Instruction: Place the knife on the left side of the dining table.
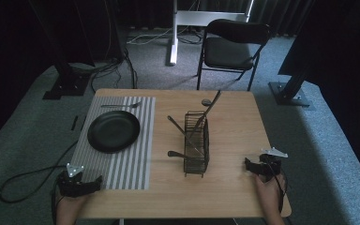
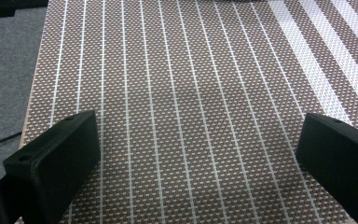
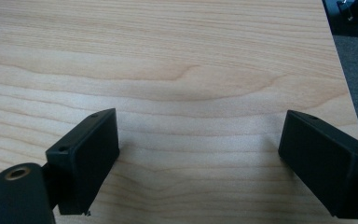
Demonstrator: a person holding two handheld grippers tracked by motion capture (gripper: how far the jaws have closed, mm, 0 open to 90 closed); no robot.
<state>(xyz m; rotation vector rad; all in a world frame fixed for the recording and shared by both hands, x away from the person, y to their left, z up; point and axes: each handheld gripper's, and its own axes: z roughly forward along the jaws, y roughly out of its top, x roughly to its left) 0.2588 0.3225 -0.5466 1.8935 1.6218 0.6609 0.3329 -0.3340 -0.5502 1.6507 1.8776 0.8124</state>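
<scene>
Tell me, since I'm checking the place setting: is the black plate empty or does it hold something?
Empty. In the high view the black plate lies on the striped placemat with nothing on it; the utensils stand in the wire caddy.

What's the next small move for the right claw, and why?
Probably reach the right claw forward and left toward the wire caddy. It rests open and empty on bare table, and the utensils stand in that caddy, while the black plate on the striped placemat has only one piece laid above it.
</scene>
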